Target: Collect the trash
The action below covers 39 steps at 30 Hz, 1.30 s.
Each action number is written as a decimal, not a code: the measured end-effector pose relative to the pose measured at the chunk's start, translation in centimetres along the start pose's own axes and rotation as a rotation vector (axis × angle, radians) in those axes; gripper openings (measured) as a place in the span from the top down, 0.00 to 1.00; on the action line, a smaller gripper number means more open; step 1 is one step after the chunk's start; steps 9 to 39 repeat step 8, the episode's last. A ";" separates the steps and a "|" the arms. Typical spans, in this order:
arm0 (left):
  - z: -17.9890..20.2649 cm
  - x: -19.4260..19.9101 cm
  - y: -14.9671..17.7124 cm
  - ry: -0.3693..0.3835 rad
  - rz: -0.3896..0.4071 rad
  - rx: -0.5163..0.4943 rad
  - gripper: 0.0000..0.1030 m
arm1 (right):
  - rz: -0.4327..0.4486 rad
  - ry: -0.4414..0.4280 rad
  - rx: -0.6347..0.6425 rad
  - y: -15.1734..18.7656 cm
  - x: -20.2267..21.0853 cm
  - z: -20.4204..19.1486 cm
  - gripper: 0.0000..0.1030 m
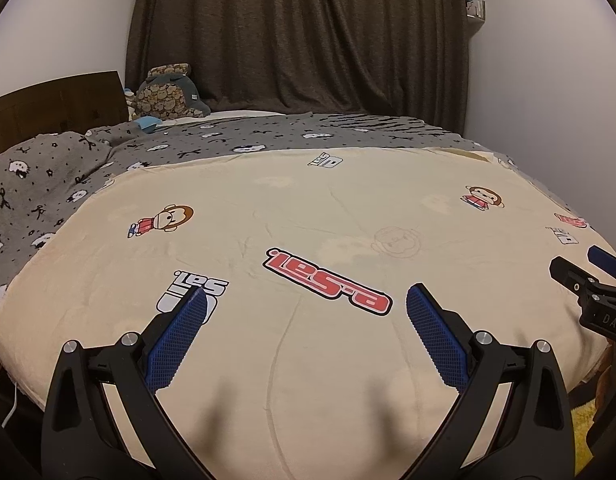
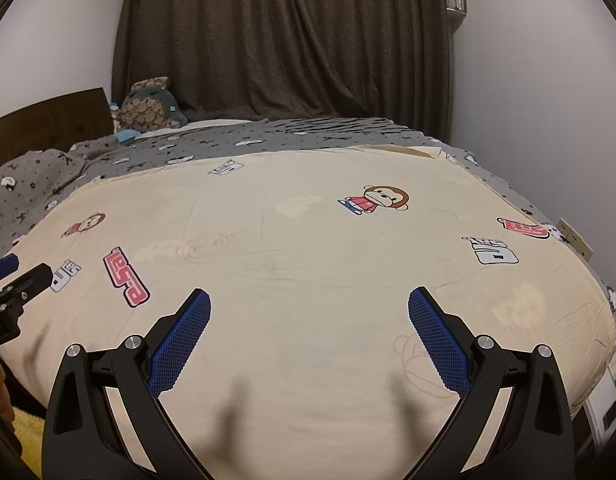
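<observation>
No trash shows in either view. My left gripper [image 1: 306,300] is open and empty, hovering over the near part of a cream blanket [image 1: 308,208] with cartoon monkey prints on a bed. My right gripper [image 2: 309,300] is open and empty over the same blanket [image 2: 308,240]. The right gripper also shows at the right edge of the left wrist view [image 1: 587,276], and the left gripper at the left edge of the right wrist view [image 2: 16,272].
A grey patterned duvet [image 1: 68,168] covers the far and left side of the bed. Plush toys [image 1: 168,94] lie by a dark wooden headboard [image 1: 56,104]. Dark curtains [image 1: 300,32] hang behind. A white wall [image 2: 547,80] runs along the right.
</observation>
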<state>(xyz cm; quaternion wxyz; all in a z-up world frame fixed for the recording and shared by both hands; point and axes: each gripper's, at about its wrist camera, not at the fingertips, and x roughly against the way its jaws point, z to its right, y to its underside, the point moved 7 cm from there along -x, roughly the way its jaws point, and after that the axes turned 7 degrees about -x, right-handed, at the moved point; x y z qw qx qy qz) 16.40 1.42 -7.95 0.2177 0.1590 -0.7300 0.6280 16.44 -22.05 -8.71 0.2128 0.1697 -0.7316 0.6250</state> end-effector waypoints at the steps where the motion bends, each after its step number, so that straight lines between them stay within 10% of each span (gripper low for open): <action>1: 0.0 0.0 0.0 0.000 -0.001 0.001 0.08 | 0.000 0.000 0.000 0.0 0.0 0.0 0.03; 39: -0.1 0.1 -0.1 -0.003 -0.001 0.003 0.08 | -0.004 0.004 0.001 0.0 -0.1 0.2 0.03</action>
